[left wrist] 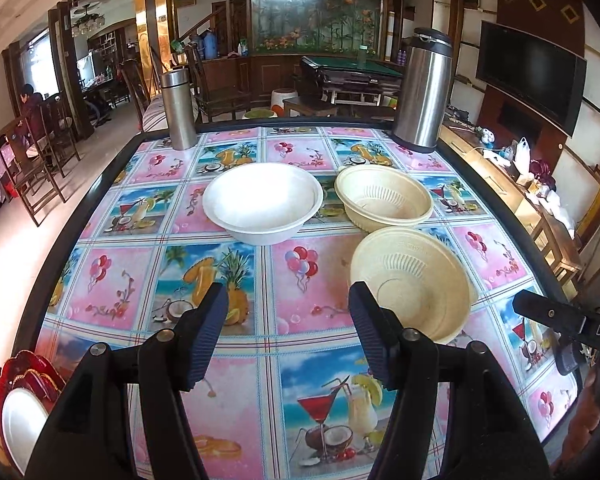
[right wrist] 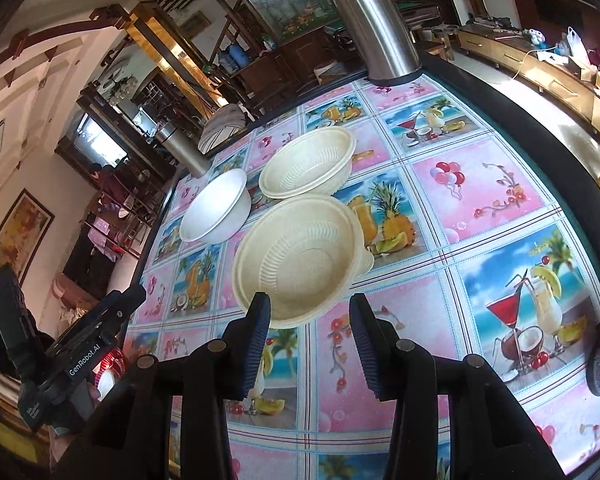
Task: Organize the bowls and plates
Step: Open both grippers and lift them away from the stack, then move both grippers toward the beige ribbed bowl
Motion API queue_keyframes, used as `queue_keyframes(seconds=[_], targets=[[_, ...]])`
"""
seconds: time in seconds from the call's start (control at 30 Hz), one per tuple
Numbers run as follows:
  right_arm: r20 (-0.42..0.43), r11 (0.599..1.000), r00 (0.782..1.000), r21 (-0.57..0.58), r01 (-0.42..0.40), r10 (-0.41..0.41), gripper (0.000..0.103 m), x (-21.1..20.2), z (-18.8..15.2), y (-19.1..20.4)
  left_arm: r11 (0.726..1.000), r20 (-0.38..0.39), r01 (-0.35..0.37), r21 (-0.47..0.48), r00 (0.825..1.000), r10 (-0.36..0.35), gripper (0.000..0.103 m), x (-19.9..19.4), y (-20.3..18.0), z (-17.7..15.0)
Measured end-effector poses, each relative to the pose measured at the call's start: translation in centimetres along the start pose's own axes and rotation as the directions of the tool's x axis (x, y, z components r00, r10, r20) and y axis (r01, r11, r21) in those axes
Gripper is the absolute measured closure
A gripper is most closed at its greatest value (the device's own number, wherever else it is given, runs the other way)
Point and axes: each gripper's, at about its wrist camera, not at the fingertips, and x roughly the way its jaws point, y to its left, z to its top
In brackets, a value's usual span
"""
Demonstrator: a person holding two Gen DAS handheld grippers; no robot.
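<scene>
L gripper (left wrist: pixel 288 336) apart, empty | R gripper (right wrist: pixel 310 344) apart, empty | 3 bowls (left wrist: pixel 262 200) on table (left wrist: pixel 308 280)

1. The counter (left wrist: pixel 308 268) wore a glossy, smooth printed plastic cloth.
2. The white bowl (left wrist: pixel 262 202) looked matt and smooth, like moulded pulp or foam.
3. Two cream bowls (left wrist: pixel 384 198) (left wrist: pixel 414 280) looked like ribbed matt plastic.
4. The large flask (left wrist: pixel 423 92) and small flask (left wrist: pixel 178 110) were brushed metal.
5. Each tool's pads (left wrist: pixel 208 336) (right wrist: pixel 256 344) were ridged dark-blue rubber.
</scene>
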Motion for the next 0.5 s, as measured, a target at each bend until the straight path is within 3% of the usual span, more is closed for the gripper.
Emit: queue_keyframes(seconds=[0.5], targets=[[-0.005, 0.999, 1.0, 0.049, -0.01, 0.01, 0.059, 3.2, 2.8, -1.5, 1.0, -0.012, -0.006, -0.01, 1.0, 0.006, 0.041, 3.1, -0.5, 1.6]])
